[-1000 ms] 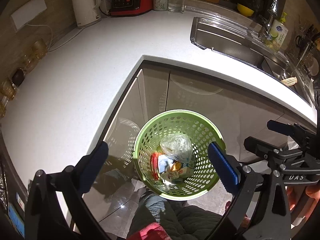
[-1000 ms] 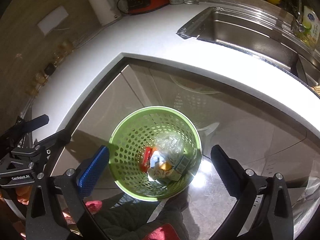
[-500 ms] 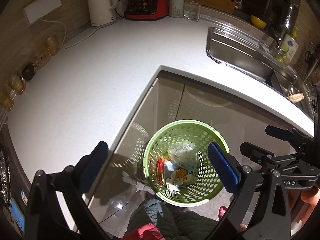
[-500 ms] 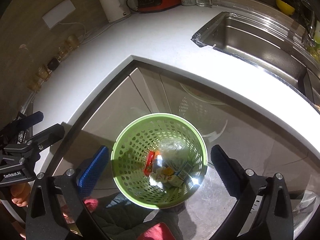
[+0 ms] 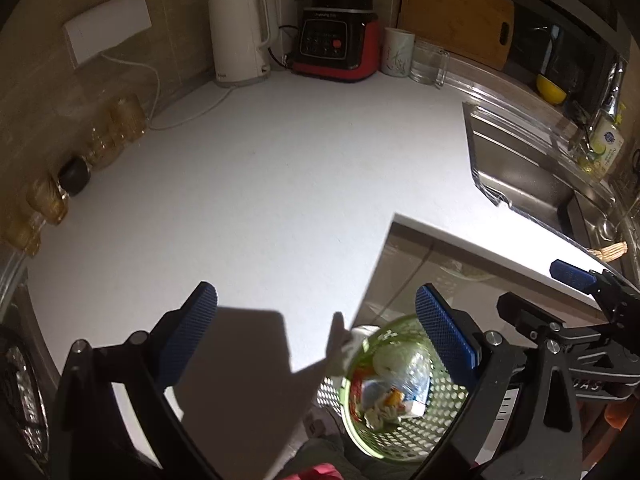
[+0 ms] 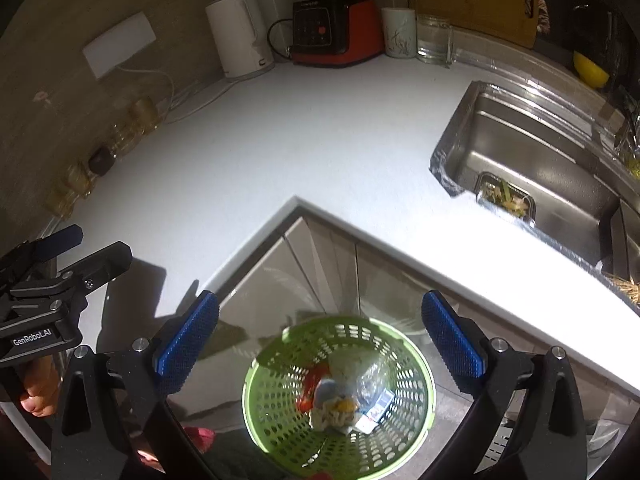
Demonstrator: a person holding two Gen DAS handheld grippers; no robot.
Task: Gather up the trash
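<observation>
Since a second ago we have lifted both views from the green bin (image 6: 338,396) toward the white counter (image 5: 280,184). Our left gripper (image 5: 316,340) and right gripper (image 6: 320,340) gape wide, empty. Trash (image 6: 340,400) lies binned on the near floor; next we scan for leftovers.

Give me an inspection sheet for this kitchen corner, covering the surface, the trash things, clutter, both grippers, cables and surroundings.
Surface: white countertop, L-shaped, lit bright near the sink.
Job's things: green basket on the floor below the counter corner, holding a clear plastic bag, a red wrapper and small cartons.
Clutter: food scraps in the sink strainer; amber jars along the wall.
Grippers: left gripper open, empty; right gripper open, empty.
Cables: white cord from the white kettle; black cord by the red blender base.
Surroundings: steel sink, cutting board, mug and glass.
</observation>
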